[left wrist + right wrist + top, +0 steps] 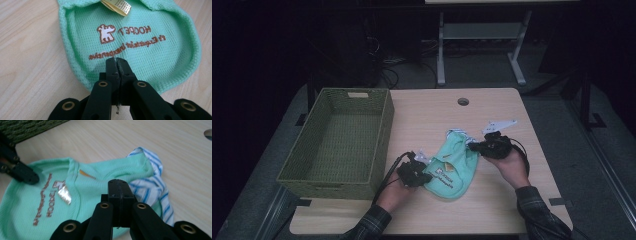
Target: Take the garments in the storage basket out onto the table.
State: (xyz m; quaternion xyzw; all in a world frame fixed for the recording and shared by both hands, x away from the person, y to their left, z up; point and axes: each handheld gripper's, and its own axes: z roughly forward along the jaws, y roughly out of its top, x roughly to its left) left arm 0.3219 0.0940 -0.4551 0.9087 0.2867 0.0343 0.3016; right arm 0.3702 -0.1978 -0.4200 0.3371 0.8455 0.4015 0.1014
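A small mint-green garment [451, 167] with brown embroidered lettering lies on the wooden table [427, 115]. A blue-and-white striped part [150, 187] shows at its far end. My left gripper [424, 176] is shut on the garment's near left hem, and the knit [140, 50] puckers at the jaw tips [117, 61]. My right gripper [473, 146] is shut on the garment's right edge, where green meets stripes [118, 182]. In the right gripper view the left gripper [22, 173] sits at the cloth's far left edge. A yellow label [117, 5] lies inside the neck.
A green woven basket [382, 135] stands on the table's left part, close beside the left hand, with nothing in it. A round cable hole [463, 101] sits near the table's far edge. Bare tabletop lies behind and to the right of the garment.
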